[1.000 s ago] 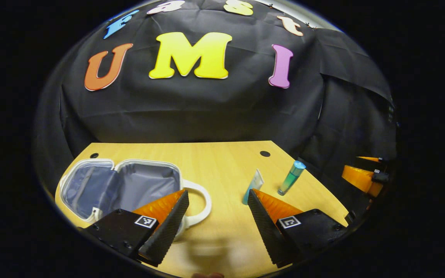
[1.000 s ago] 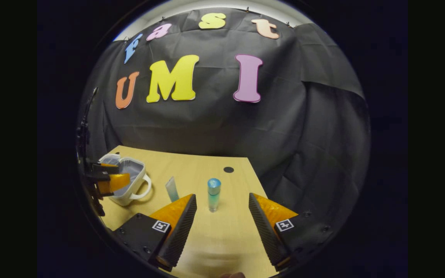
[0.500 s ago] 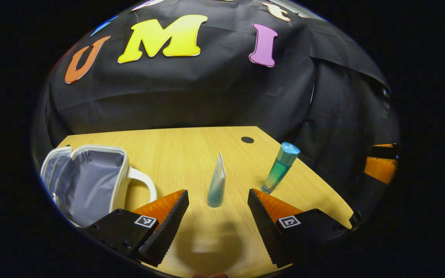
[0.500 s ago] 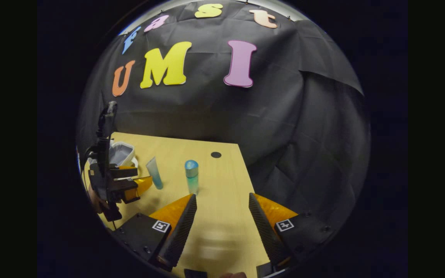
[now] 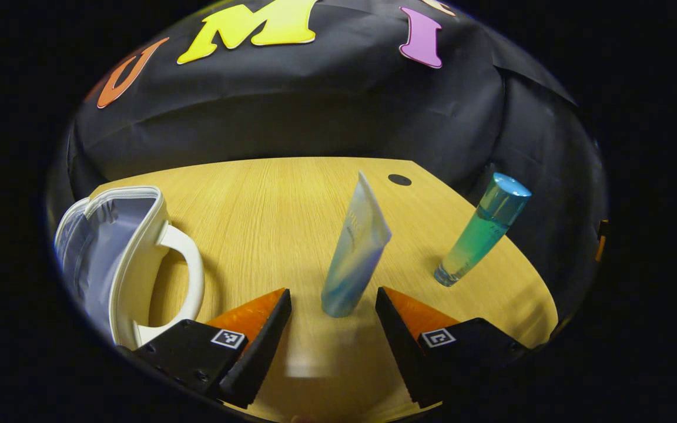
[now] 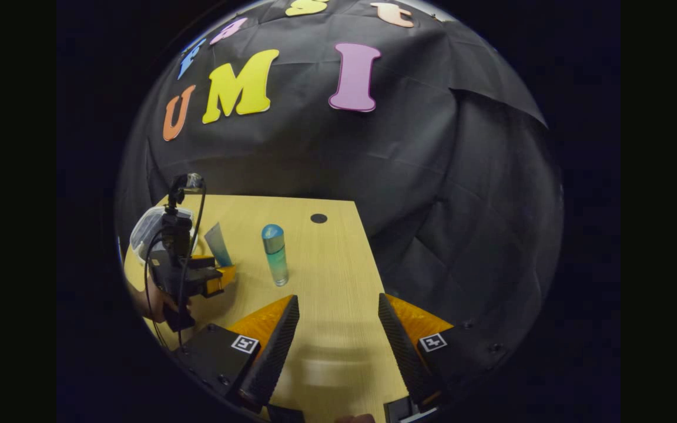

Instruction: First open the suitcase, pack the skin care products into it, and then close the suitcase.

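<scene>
A tall, narrow skin care tube (image 5: 355,249) is seen standing on its cap end on a wooden table (image 5: 268,200), leaning slightly, and the main risk is judged to be that it could be knocked over. The left gripper (image 5: 332,329) is held with its jaws spread wide and nothing gripped, one finger to each side of the tube's base and both apart from it; if one finger were to reach the tube before the other, or if the jaws were closed too low or off-centre, the tube could be tipped flat or pushed away. A soft tube like this may also be squeezed out of shape and slip if gripped near its thin crimped top. Just to the right of the tube, a blue-green bottle (image 5: 479,232) with a blue cap is standing upright, and it could be struck and toppled by a wide sweep of the left gripper. To the left of the tube, well apart from it, the small white suitcase (image 5: 118,252) is seen lying open, its grey lining and white handle facing the tube; a carried item could be caught on its raised rim. The tube itself is pale white at the top, shading to blue-green at its base. The right gripper (image 6: 338,346) is held wide open and empty above the table's near edge, to the right of the tube and beyond the bottle.
</scene>
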`<state>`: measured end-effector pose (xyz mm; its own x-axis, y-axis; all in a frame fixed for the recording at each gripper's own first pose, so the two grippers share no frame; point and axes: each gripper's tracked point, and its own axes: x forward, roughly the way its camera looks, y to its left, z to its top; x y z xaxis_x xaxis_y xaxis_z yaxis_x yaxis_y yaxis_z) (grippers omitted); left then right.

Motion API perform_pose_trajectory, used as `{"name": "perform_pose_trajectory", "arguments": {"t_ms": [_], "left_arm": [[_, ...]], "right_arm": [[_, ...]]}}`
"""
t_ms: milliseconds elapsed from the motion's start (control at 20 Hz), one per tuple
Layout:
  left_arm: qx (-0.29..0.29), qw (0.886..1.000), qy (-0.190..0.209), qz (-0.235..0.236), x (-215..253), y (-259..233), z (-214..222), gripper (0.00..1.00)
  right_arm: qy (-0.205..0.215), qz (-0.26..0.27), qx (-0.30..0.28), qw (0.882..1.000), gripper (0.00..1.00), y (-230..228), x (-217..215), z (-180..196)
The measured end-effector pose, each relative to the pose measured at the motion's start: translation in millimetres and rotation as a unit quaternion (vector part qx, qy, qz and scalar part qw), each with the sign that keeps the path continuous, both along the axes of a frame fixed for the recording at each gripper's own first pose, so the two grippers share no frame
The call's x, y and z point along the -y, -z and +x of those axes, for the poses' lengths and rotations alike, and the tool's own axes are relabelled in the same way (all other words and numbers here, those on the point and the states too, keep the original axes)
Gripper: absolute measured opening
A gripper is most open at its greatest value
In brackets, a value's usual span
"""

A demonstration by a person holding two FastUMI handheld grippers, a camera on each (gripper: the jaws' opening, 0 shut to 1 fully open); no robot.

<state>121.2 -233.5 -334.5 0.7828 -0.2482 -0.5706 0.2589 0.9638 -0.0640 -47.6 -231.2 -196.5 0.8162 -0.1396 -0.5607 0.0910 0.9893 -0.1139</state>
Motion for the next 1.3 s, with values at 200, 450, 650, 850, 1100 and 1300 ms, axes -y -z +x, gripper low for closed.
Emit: {"name": "perform_pose_trajectory", "arguments": {"t_ms": [200, 450, 650, 850, 1100, 1300], "left_arm": [[-0.001, 1.000, 0.012, 0.010, 3, 5, 6, 0.77], [-0.007, 1.000, 0.025, 0.010, 3, 3, 3, 0.42], [0.004, 0.999, 0.038, 0.013, -5, -25, -6, 0.46], [0.018, 0.999, 0.043, 0.004, -16, -66, -22, 0.40], [0.012, 1.000, 0.023, 0.002, -33, -92, -41, 0.39], [0.015, 1.000, 0.019, 0.013, -48, -105, -49, 0.39]], "right_arm": [[-0.007, 0.004, 0.001, 1.000, 0.81, 4, -5, 10], [-0.038, 0.006, 0.023, 0.999, 0.80, 9, -26, 38], [-0.076, 0.034, 0.031, 0.996, 0.80, 37, -60, 70], [-0.078, 0.070, 0.028, 0.994, 0.81, 70, -84, 102], [-0.068, 0.105, 0.031, 0.992, 0.81, 98, -101, 148], [-0.068, 0.122, 0.018, 0.990, 0.74, 121, -109, 166]]}}
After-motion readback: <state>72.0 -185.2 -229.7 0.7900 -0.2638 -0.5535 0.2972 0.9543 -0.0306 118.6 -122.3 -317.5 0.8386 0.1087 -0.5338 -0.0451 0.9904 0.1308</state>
